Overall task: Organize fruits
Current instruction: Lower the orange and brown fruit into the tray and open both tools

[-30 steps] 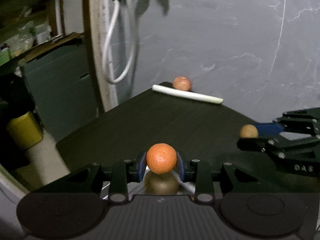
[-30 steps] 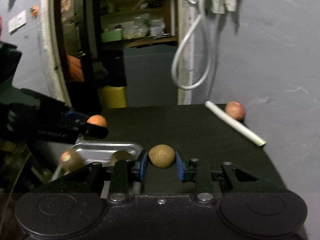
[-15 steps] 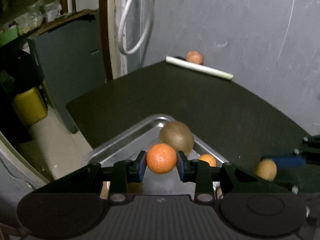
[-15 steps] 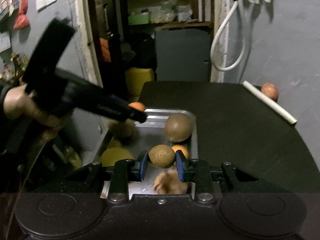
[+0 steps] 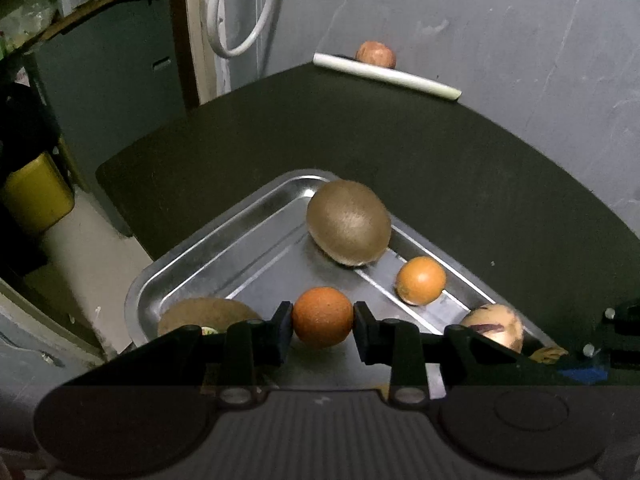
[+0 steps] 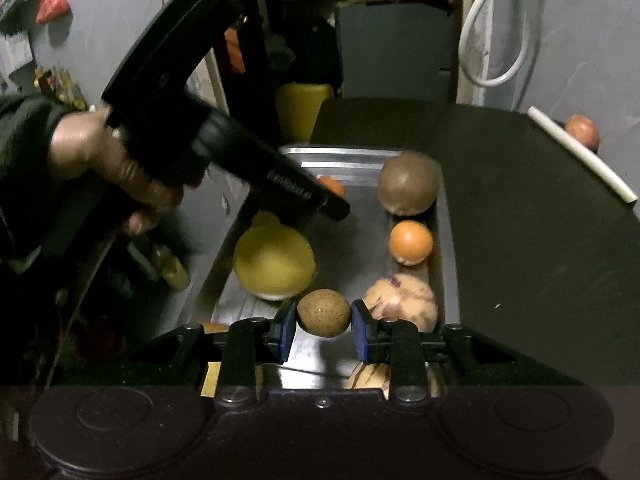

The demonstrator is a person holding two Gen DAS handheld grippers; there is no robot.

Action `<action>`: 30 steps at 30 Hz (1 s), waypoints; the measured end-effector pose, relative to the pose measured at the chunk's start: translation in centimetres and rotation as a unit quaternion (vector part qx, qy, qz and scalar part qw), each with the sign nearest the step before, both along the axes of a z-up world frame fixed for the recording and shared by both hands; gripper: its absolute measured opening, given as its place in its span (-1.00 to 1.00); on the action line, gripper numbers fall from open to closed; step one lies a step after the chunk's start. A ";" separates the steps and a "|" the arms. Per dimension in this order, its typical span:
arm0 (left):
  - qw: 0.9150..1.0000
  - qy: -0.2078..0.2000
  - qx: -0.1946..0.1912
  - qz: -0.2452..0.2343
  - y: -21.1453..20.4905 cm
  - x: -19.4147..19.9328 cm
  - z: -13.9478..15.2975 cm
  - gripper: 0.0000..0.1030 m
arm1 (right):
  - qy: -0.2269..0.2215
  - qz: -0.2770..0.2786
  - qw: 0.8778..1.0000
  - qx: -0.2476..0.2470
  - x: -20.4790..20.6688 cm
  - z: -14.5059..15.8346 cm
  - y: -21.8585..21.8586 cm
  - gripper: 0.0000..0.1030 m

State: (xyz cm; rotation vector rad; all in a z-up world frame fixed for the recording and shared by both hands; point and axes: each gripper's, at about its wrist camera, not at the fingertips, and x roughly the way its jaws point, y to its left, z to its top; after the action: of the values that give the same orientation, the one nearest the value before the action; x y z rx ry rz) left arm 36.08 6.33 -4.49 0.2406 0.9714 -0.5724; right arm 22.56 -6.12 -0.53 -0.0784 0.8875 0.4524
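Observation:
My left gripper (image 5: 322, 327) is shut on an orange (image 5: 322, 317) and holds it over the metal tray (image 5: 224, 240). My right gripper (image 6: 324, 326) is shut on a small brown round fruit (image 6: 324, 318) over the same tray (image 6: 447, 256). In the tray lie a large brown kiwi-like fruit (image 5: 349, 229) (image 6: 408, 189), a small orange (image 5: 421, 280) (image 6: 411, 242), a pale streaked fruit (image 5: 493, 326) (image 6: 402, 306) and a yellow fruit (image 6: 274, 262). The left gripper's body (image 6: 240, 160) crosses the right wrist view.
The tray sits on a dark table (image 5: 440, 168). At the table's far edge lie a reddish fruit (image 5: 375, 54) (image 6: 582, 132) and a white stick (image 5: 386, 76) against a grey wall. A yellow container (image 5: 36, 196) stands on the floor to the left.
Both grippers have moved, still holding their fruits, from above the table to low over the tray. The tray and its fruits now fill both views.

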 end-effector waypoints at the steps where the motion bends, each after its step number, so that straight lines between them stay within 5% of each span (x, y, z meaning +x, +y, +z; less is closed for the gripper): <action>1: 1.000 0.002 0.002 0.000 0.0 0.2 -0.1 -0.33 | 0.006 0.001 1.000 -0.003 0.1 -0.2 0.2 -0.38; 13: 1.000 0.019 0.015 -0.018 -0.7 1.2 -1.4 -0.32 | 0.043 -0.034 0.998 0.011 1.5 -1.8 0.3 -0.38; 26: 0.999 0.031 0.011 -0.025 -0.6 1.7 -1.6 -0.30 | 0.074 -0.034 0.996 -0.028 2.8 -2.0 1.6 -0.36; 30: 0.999 0.040 0.001 -0.028 -0.5 2.0 -1.5 -0.17 | 0.084 -0.041 0.995 -0.020 3.1 -2.0 1.5 -0.36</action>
State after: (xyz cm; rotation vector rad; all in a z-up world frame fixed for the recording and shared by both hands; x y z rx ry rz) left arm 38.05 5.83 -5.98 0.2481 1.0457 -0.6363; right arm 25.66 -4.64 -2.55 -0.0405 1.0616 0.3693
